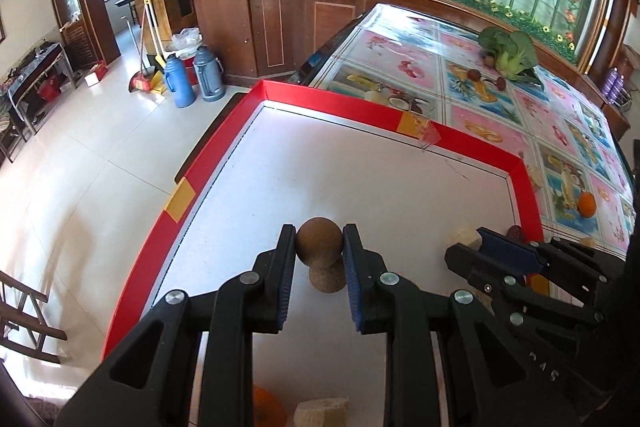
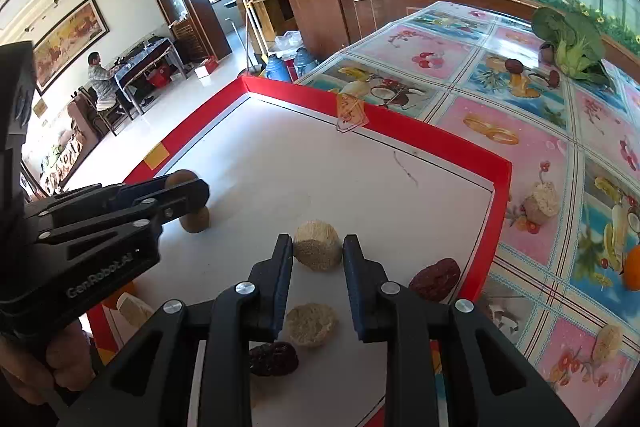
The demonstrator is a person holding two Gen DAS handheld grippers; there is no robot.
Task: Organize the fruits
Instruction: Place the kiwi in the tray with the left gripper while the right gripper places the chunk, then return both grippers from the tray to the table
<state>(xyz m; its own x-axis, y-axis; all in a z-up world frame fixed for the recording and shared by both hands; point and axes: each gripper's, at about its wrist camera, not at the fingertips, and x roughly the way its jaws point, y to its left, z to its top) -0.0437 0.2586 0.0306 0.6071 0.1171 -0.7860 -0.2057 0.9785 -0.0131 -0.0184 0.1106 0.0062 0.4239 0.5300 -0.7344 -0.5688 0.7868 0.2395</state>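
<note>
My left gripper (image 1: 319,241) is shut on a brown round fruit (image 1: 319,242) and holds it just above a second brown fruit (image 1: 327,277) lying on the white tray (image 1: 360,179) with a red rim. In the right wrist view the left gripper (image 2: 182,187) sits at the left over that fruit (image 2: 195,220). My right gripper (image 2: 317,251) is shut on a pale fibrous chunk (image 2: 317,251) over the tray. Below it lie another pale chunk (image 2: 310,325) and two dark red dates (image 2: 274,359) (image 2: 435,279).
On the fruit-patterned tablecloth (image 2: 520,131) lie a pale chunk (image 2: 542,203), an orange (image 2: 632,267), another pale chunk (image 2: 608,341), small dark fruits and a leafy green vegetable (image 2: 572,43). Blue thermos flasks (image 1: 180,81) stand on the floor left of the table.
</note>
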